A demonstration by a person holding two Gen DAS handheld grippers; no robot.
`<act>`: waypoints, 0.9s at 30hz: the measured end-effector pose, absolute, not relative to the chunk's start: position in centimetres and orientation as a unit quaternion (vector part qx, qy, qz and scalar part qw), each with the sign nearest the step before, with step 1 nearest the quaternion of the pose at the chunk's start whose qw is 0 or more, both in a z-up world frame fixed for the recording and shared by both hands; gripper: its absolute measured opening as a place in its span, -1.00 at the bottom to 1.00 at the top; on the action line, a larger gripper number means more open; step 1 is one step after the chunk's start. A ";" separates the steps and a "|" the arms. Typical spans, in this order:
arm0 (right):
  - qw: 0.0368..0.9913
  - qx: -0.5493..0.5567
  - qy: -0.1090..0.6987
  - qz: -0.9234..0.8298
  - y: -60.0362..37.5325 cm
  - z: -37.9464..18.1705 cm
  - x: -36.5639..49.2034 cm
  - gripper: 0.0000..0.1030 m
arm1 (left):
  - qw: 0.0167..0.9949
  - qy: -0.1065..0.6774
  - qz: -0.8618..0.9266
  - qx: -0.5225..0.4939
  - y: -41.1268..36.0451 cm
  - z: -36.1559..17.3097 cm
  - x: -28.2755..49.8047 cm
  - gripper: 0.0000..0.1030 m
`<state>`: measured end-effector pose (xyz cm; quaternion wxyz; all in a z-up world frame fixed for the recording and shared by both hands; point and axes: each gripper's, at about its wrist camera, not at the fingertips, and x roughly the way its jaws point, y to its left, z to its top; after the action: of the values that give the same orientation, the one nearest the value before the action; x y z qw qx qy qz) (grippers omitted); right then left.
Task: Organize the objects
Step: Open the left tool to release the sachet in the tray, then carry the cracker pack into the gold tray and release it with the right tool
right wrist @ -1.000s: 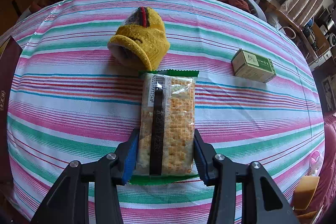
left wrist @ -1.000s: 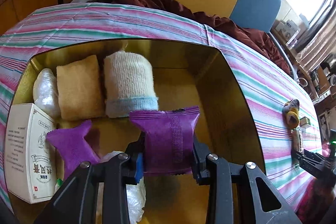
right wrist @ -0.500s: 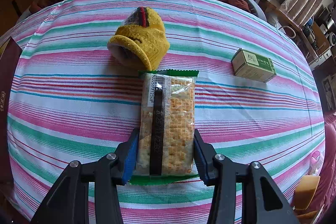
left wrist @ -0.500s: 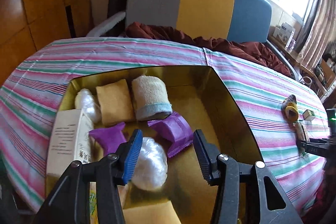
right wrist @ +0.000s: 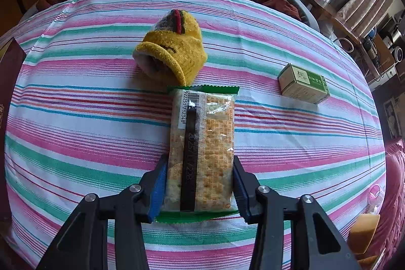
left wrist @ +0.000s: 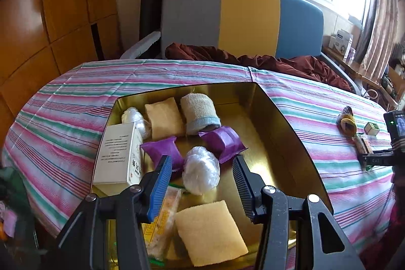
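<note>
Left wrist view, left to right: white carton (left wrist: pixel 119 153) stands along the left wall of the gold tray (left wrist: pixel 286 143), which sits on the striped tablecloth (left wrist: pixel 63 123). Behind the carton is a white plastic-wrapped bundle (left wrist: pixel 134 118), then a tan pad (left wrist: pixel 164 118), then a rolled beige sock with a blue cuff (left wrist: pixel 200 113). In front of those are two purple packets (left wrist: pixel 162 151) (left wrist: pixel 222 142) with a clear-wrapped white ball (left wrist: pixel 201 170) between them. Nearer the camera lie a cracker pack (left wrist: pixel 164 216), partly hidden, and a yellow sponge (left wrist: pixel 210 234). Left gripper (left wrist: pixel 201 184) hangs over the tray, fingers spread, nothing between them, touching nothing. Far right on the cloth, small: a yellow knit sock (left wrist: pixel 348 122), a green box (left wrist: pixel 371 128) and the other gripper.

Right wrist view, left to right: dark corner of the tray (right wrist: pixel 10 82) at the left edge. Yellow knit sock (right wrist: pixel 172 55) is mid-cloth, its cuff touching the top seal of the cracker packet (right wrist: pixel 202 151). Right gripper (right wrist: pixel 200 184) pinches the packet's lower half, pads pressed on both long sides; the packet lies flat on the cloth. Green box (right wrist: pixel 303 86) is well apart to the right. An orange-yellow object (right wrist: pixel 363 232) shows at the lower right edge; can't tell what it is.
</note>
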<state>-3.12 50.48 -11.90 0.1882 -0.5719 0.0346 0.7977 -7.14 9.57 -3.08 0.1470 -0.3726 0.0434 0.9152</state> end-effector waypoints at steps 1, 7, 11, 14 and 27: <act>0.188 -0.573 0.035 0.797 50.2 -12.0 -3.1 -0.10 | 0.146 0.043 0.916 -0.371 9.4 -3.0 -7.0 -0.01; 0.183 -0.589 0.052 0.786 49.3 -11.6 -2.7 -0.10 | 0.149 0.036 0.918 -0.366 8.9 -2.9 -6.5 -0.01; 0.164 -0.593 0.090 0.783 48.7 -11.0 -1.9 -0.10 | 0.151 0.035 0.919 -0.362 8.6 -2.7 -6.0 -0.01; 0.143 -0.583 0.109 0.792 47.2 -10.1 -1.4 -0.10 | 0.149 0.032 0.919 -0.363 8.3 -2.8 -5.8 -0.01; 0.012 -0.517 0.093 0.851 36.5 -4.3 -3.3 -0.10 | 0.133 0.015 0.921 -0.367 5.9 -3.3 -5.3 -0.01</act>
<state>-3.32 36.46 -4.31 0.0116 -0.5168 0.0933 0.8509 -5.29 5.93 -3.29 0.1331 -0.3668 0.0149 0.9206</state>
